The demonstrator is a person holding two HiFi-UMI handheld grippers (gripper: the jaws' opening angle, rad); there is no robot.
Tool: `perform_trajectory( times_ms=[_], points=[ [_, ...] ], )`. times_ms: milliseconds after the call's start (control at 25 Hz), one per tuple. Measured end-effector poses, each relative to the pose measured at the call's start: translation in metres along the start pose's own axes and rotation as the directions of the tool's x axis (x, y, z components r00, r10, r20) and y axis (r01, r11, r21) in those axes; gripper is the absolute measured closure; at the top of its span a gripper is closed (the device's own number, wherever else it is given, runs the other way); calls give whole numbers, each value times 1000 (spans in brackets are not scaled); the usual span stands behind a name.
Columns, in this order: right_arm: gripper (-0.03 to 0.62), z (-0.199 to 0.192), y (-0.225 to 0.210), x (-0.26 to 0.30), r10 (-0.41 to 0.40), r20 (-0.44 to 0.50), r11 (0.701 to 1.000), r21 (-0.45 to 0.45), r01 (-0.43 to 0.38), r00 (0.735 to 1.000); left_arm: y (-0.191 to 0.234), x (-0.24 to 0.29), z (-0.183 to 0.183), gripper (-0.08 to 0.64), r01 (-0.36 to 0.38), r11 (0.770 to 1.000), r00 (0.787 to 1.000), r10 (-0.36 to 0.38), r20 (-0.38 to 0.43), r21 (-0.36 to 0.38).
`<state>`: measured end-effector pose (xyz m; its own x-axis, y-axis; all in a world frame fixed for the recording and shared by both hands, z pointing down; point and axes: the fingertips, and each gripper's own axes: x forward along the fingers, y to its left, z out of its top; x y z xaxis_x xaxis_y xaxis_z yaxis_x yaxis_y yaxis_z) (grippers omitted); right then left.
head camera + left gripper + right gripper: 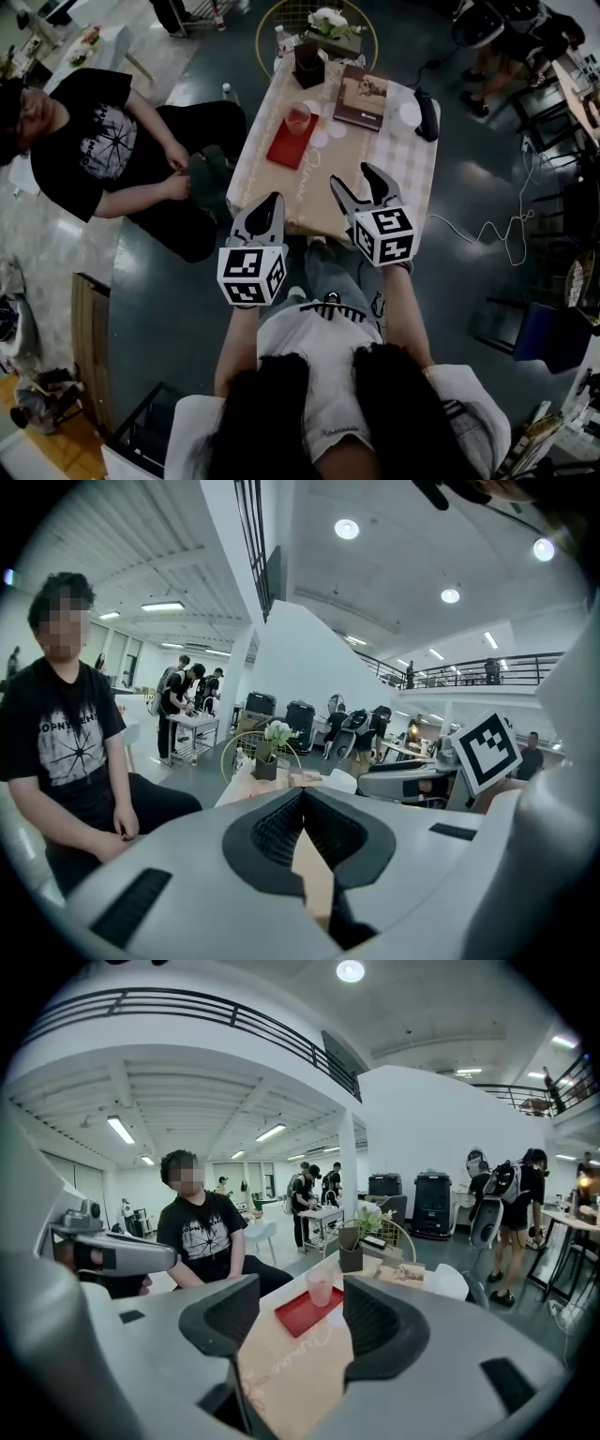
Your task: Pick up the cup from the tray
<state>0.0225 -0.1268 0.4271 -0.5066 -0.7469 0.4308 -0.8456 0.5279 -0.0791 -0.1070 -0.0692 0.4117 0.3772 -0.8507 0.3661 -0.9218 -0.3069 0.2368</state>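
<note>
You haven't begun the pickup: the cup (298,118) stands on the red tray (284,150) by the table's (375,159) left edge, well beyond your right gripper (352,178), jaws spread and empty, and your left gripper (272,200), jaws closed on nothing.

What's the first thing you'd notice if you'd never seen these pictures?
Probably the two claws with black-and-white marker cubes at the near end of the table: the right claw open, the left claw shut. Next, the bright red tray on that table with a pink cup standing on it, and a person in a black T-shirt sitting to the left.
</note>
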Motion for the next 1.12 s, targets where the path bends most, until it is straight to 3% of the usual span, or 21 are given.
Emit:
perform_trajectory(
  times_ms=[280,640,1000,1120],
  points=[
    [311,12,-15,68,85,-62,996,-25,-87,994,29,40,14,552,-71,997,997,70,-28,-39],
    [277,8,-25,159,159,-189,972,-144,-188,969,68,91,24,552,-165,979,985,159,-60,-119],
    [232,-17,-31,243,191,-303,945,-199,-258,934,89,135,25,552,-182,971,981,169,-90,-153],
    [206,-31,-30,264,206,-362,932,-209,-295,909,95,146,25,552,-187,970,979,172,-106,-154]
  ],
)
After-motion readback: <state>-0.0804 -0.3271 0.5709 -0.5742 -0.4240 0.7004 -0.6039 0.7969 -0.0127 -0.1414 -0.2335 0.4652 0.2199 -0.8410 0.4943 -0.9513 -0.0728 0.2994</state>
